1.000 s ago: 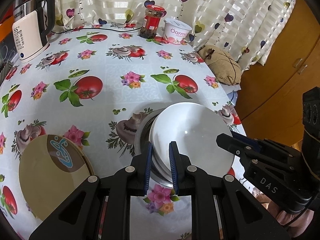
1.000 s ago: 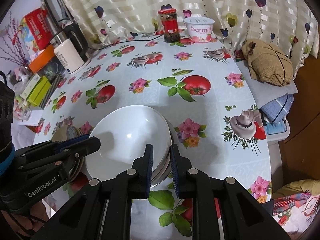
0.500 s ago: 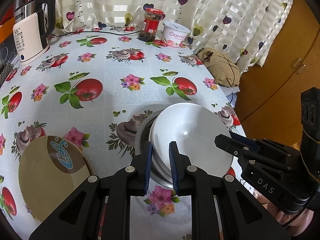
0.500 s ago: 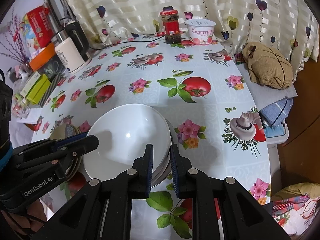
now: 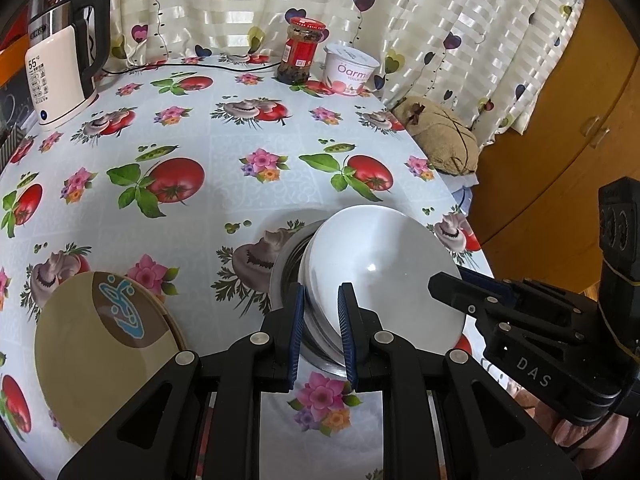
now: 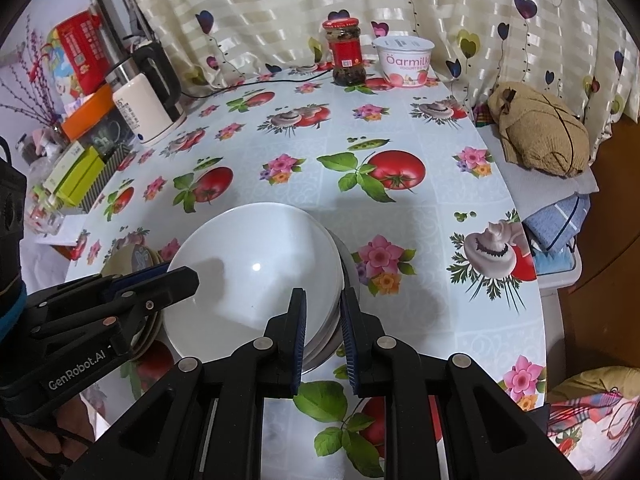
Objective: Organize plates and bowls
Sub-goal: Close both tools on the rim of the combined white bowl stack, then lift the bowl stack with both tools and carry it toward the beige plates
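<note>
bowl stack: white bowl nested on more bowls w/ a metal bowl at the bottom, sitting near the table's near right edge.
left gripper: jaws nearly together, pinching the stack's left rim, one pad inside, one outside.
right gripper: same narrow pinch on the stack's right rim, opposite side.
step in hand: looks like a two-handed carry or reposition of the whole stack; can't tell if it's off the tablecloth yet.
how to do it well: keep both grips level w/ each other and move them as one; if one side leads, the nested bowls can tip or slide apart. Pinches sit on thin rims, so go slow, no twisting.
tan plate: near left corner, just beside the stack, w/ another plate under it. Likely the other pile to keep tidy; don't clip it when you swing left.
table edge: stack is close to the right edge; drifting that way risks a drop.
far edge: red-lid jar and yogurt tub by the curtain, well apart, no obstacle.
far left corner: kettle w/ cord running along the back; out of the way.
middle of table: nothing stands there, best zone for setting down.
</note>
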`<state>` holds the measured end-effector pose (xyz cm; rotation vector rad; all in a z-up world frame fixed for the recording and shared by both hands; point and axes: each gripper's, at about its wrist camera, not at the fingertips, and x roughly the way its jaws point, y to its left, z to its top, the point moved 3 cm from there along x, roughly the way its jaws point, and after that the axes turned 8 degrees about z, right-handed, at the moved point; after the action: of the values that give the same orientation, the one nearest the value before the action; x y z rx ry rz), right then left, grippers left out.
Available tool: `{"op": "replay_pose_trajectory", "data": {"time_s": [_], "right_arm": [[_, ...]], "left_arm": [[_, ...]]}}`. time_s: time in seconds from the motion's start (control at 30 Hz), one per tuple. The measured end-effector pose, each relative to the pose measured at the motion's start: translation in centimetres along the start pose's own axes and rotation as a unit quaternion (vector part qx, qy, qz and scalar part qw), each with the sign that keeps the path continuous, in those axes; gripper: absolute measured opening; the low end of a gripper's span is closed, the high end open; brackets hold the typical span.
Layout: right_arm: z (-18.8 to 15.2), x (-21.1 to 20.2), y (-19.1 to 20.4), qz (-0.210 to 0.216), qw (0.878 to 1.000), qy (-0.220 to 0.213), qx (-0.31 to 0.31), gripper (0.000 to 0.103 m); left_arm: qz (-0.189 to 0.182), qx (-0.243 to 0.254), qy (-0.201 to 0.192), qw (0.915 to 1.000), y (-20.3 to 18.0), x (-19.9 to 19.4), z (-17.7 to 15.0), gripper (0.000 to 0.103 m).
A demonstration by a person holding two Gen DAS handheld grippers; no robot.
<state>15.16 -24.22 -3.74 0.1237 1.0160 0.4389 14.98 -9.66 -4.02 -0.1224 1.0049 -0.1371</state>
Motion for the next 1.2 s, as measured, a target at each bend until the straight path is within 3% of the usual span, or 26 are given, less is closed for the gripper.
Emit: {"op": "replay_pose_trajectory", "data": {"time_s": [0.27,0.53,0.87,1.2], "right_arm": [[-0.2,-0.8,-0.4,0.003,1.000,-0.018,0.007,0.026],[-0.8,-2.9,-2.4,0.012,0.998,-0.041,0.037,0.026],[-2.3,-0.6,-4.2,0.050,0.996,-0.007,0.074,0.024],[-2.8,1.6,-3.9,0.067,0.994,0.018,0.080,0.020]], "left_arm": [[-0.022,-0.020,-0.022,0.9993,1.5,-0.9,0.2,0.018],[-0.022,-0.057,-0.023,0.9979,4.4,-0.9,0.2,0.019],[-0.045,-0.054,0.024,0.9972,4.6,1.5,-1.2,0.019],[-0.056,-0.050,0.041,0.9964,4.2,2.8,-1.3,0.019]]}}
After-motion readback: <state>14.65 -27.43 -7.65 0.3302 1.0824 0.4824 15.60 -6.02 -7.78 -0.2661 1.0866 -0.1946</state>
